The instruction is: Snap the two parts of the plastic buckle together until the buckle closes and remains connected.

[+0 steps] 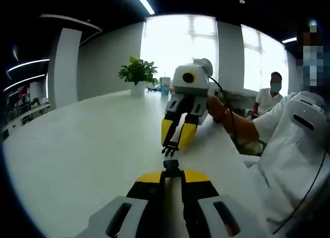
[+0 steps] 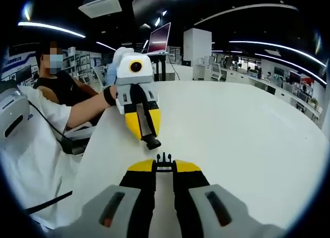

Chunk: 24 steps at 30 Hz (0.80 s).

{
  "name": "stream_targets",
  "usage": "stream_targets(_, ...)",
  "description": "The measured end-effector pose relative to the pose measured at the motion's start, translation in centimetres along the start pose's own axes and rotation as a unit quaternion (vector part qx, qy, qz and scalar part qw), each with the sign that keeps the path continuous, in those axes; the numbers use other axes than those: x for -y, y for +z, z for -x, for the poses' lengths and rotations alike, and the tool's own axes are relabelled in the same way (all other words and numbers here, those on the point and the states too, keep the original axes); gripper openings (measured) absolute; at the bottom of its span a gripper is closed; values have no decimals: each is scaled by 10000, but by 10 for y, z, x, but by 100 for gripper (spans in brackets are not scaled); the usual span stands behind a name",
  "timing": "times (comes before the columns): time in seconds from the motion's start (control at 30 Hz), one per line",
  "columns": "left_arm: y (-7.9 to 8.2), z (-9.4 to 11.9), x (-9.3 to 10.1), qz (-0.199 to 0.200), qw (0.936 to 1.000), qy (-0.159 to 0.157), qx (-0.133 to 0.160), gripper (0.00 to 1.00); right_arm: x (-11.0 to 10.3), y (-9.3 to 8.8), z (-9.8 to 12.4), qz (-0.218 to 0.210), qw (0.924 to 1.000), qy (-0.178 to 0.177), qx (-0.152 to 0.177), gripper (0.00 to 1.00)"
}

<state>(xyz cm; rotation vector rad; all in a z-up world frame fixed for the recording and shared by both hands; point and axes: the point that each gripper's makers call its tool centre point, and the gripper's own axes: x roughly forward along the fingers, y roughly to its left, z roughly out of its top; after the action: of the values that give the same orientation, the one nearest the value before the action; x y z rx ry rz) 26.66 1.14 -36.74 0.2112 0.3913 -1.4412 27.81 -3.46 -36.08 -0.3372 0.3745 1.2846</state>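
Note:
In the left gripper view, my left gripper (image 1: 171, 172) is shut on the black socket half of the buckle (image 1: 171, 164), which sticks out past its yellow tips. Just beyond it my right gripper (image 1: 174, 144) points down at it, shut on the black pronged half (image 1: 169, 151). A small gap separates the two halves. In the right gripper view, my right gripper (image 2: 164, 167) holds the pronged half (image 2: 164, 157), prongs forward. Facing it, my left gripper (image 2: 149, 136) holds the socket half (image 2: 153, 143), close but apart.
Both grippers hover over a large white table (image 1: 87, 145), near the edge where the person holding them stands. A potted plant (image 1: 137, 73) sits at the far end. A second person (image 1: 269, 96) sits beyond that edge. A laptop (image 2: 160, 39) stands on a far desk.

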Motion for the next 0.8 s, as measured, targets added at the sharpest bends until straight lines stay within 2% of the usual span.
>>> stream_targets(0.2, -6, -2, 3, -26, 9999, -36, -135, 11, -4, -4, -2, 39, 9999, 84, -96, 11)
stream_targets(0.8, -5, -6, 9, -143, 9996, -197, -138, 11, -16, -3, -7, 143, 9993, 337, -84, 11)
